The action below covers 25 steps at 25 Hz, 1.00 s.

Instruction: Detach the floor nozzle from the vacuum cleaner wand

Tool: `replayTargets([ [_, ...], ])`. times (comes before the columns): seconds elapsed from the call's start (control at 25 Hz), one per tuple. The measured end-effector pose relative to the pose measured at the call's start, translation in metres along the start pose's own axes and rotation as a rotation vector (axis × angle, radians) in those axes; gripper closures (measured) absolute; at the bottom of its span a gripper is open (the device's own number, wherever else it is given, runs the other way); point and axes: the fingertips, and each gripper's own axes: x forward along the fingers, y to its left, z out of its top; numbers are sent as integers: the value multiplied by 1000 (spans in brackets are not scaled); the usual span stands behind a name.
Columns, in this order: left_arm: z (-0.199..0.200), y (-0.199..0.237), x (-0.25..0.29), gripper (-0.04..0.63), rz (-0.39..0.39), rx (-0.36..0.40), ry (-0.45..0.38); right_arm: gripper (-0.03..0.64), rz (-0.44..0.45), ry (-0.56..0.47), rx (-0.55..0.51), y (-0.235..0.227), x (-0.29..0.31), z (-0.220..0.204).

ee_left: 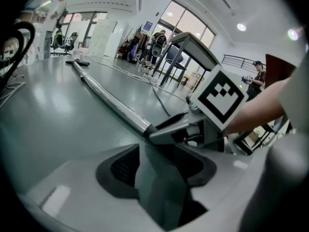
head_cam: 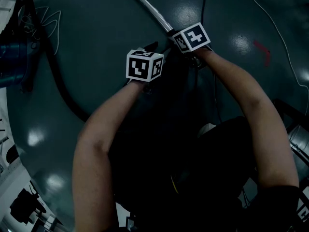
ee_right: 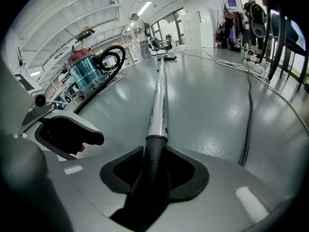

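Holding the wand [ee_right: 158, 105] by its black end in our right tool [ee_right: 154, 170], jaws closed on it | wand runs straight ahead along the floor [ee_right: 217, 120] | floor nozzle [ee_right: 166, 57] at its far tip, well ahead | our left tool [ee_left: 161, 170] gapes empty, just beside the right.

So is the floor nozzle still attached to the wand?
Attached, it seems: the floor nozzle sits at the far end of the wand; joint too small to confirm.

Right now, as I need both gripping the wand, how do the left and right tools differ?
The right tool has the wand's black end between its jaws; the left tool's open jaws frame only floor. The right tool lines up along the wand; the left tool sits beside it. Both carry marker cubes.
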Motion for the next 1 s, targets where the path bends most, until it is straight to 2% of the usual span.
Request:
replayTargets([
  [0.24, -9, -4, 0, 360, -10, -4, 6, 477, -43, 33, 26, 3, -6, 1],
  [0.44, -21, -18, 1, 344, -53, 37, 35, 482, -34, 53, 65, 13, -16, 6],
  [0.68, -18, -23, 2, 318, -60, -53, 3, 483, -35, 60, 73, 34, -27, 11],
  [0.76, -13, -30, 0, 321, -75, -57, -23, 483, -32, 64, 72, 37, -33, 11],
  [0.88, -7, -45, -1, 319, -139, -63, -60, 485, 4, 58, 80, 41, -39, 12],
  [1.0, -7, -51, 2, 302, -154, -44, -48, 485, 23, 54, 74, 48, -42, 17],
])
